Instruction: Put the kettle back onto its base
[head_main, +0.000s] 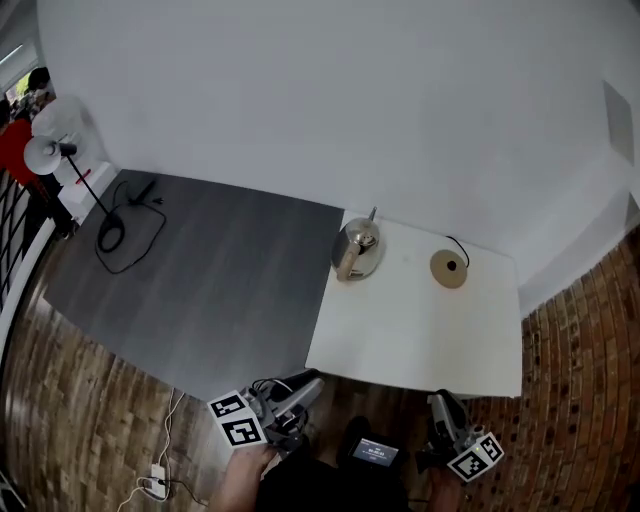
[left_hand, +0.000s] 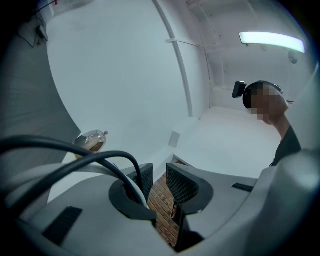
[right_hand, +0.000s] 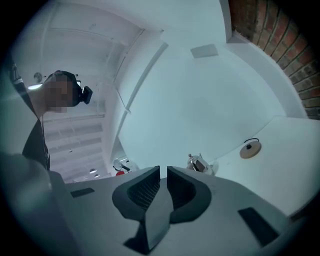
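Observation:
A shiny metal kettle (head_main: 357, 250) stands at the back left of the white table (head_main: 410, 335); its round tan base (head_main: 449, 268) lies apart to its right with nothing on it. Both grippers are held low, short of the table's near edge. My left gripper (head_main: 308, 382) shows a narrow gap between its jaws with only brick floor behind it (left_hand: 159, 171); the kettle (left_hand: 91, 141) lies far off to its left. The jaws of my right gripper (head_main: 441, 402) are together and hold nothing (right_hand: 163, 172). Beyond them are the kettle (right_hand: 200, 163) and the base (right_hand: 250, 149).
A dark grey surface (head_main: 220, 290) adjoins the table on the left, with a black cable (head_main: 125, 228) and a white lamp (head_main: 45, 150) at its far corner. A power strip (head_main: 155, 486) lies on the brick floor. A white wall stands behind the table.

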